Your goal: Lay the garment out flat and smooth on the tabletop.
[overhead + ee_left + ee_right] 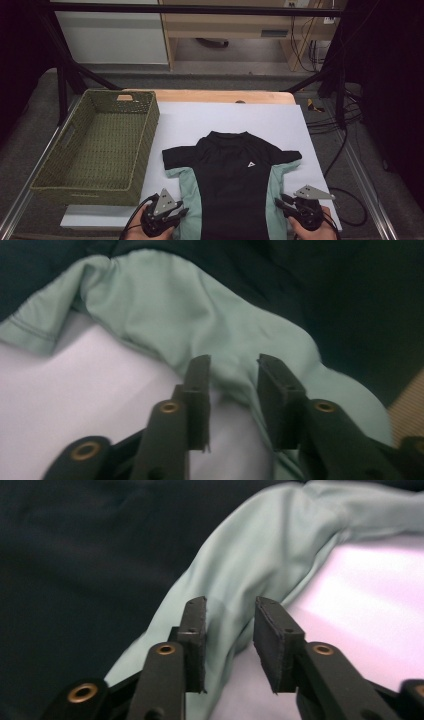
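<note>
A black T-shirt (232, 175) with mint-green side panels lies flat, front up, on a white sheet (200, 120), its hem toward me. My left gripper (181, 212) sits at the shirt's lower left edge. In the left gripper view its jaws (233, 362) stand apart over the green panel (165, 310), and the pads do not press on the cloth. My right gripper (280, 203) sits at the lower right edge. In the right gripper view its jaws (230, 602) also stand apart, with the green side panel (260, 565) running between and beyond them, unpinched.
A woven olive-green basket (85, 189) stands on the left of the table, with nothing in it. The sheet covers a wooden tabletop (220, 96). Black frame bars and cables run along the far side and the right of the table.
</note>
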`<state>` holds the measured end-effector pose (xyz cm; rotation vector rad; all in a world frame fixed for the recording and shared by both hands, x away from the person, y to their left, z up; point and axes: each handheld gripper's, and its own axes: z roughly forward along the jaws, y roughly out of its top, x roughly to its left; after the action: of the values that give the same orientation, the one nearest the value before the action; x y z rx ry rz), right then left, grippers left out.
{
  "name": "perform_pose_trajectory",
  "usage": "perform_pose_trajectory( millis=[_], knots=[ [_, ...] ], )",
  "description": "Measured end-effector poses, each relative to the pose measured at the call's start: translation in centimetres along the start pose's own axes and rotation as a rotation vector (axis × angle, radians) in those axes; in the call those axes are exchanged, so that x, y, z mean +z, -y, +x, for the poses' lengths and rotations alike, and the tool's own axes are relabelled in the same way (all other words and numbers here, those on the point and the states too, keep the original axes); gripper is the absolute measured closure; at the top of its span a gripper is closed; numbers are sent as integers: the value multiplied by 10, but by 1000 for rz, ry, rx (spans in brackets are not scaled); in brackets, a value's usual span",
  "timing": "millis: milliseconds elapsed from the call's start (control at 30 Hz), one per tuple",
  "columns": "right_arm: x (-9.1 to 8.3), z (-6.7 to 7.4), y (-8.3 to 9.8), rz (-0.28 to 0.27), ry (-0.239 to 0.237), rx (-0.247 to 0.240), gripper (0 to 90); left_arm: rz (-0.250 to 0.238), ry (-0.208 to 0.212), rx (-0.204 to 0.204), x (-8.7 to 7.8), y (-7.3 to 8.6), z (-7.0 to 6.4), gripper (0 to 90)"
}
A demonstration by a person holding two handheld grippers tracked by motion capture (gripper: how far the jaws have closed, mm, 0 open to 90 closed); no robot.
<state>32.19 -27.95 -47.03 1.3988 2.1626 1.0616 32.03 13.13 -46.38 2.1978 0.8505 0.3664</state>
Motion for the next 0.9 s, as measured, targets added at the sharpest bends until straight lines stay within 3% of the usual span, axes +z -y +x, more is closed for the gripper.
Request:
perform_pose_trajectory(
  millis=[133, 233, 433, 600, 633, 767, 900],
  knots=[
    [9, -4, -7, -2, 33, 17, 597, 29, -15, 12, 15, -5, 4, 647],
    [14, -6, -11, 1, 29, 14, 611, 37, -9, 9, 23, -5, 7, 671],
    [23, -15, -24, -14, 29, 27, 615, 60, 16, 19, 27, -12, 13, 767],
    [30, -22, -33, 2, 29, 62, 613, 35, 34, 3, 26, -9, 17, 836],
    [33, -21, -32, 12, 25, 64, 641, 33, 35, 5, 25, -9, 16, 841],
    [38, -17, -28, 34, -6, 47, 890, 44, 59, 3, 19, -6, 17, 860],
    [32, -13, -25, 63, -17, 10, 900, 70, 97, 15, 8, 1, 12, 866]
  ],
)
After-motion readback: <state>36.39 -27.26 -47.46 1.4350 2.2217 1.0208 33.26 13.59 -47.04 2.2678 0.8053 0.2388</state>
